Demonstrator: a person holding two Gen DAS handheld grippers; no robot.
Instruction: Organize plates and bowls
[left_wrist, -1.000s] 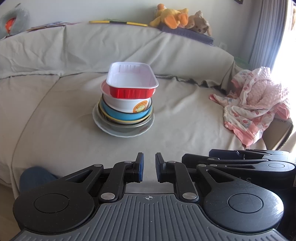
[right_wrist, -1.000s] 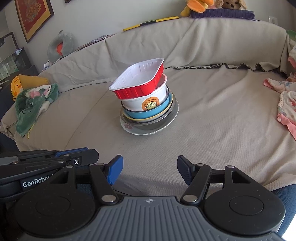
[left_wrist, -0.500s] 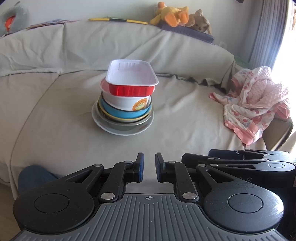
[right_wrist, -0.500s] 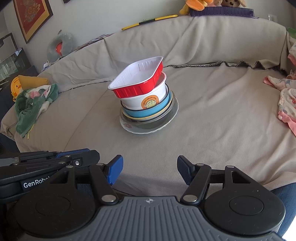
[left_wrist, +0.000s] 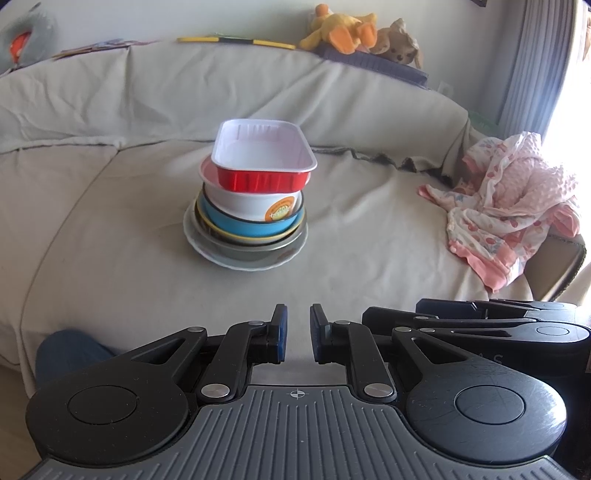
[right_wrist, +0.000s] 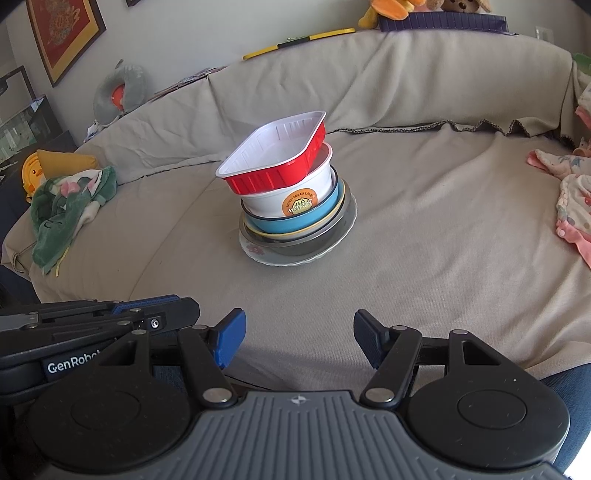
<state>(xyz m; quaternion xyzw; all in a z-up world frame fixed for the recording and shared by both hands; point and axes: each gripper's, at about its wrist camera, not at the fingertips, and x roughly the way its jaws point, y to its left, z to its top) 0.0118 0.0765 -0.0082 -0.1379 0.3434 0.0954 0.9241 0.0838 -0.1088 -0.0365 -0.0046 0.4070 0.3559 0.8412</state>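
One stack (left_wrist: 251, 206) on the sofa (left_wrist: 110, 221) holds one red tray (left_wrist: 264, 155), two bowls, several nested plates; two plush toys sit behind it.

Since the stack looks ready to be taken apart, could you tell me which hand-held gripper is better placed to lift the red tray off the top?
Probably the right hand-held gripper: its jaws stand open and empty facing the red tray, while the left hand-held gripper is shut. Neither is near the stack.

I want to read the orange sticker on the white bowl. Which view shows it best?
The right wrist view: the sticker faces the camera nearly whole, lettering visible. In the left wrist view the sticker sits at the white bowl's right side, turned away and partly cut off.
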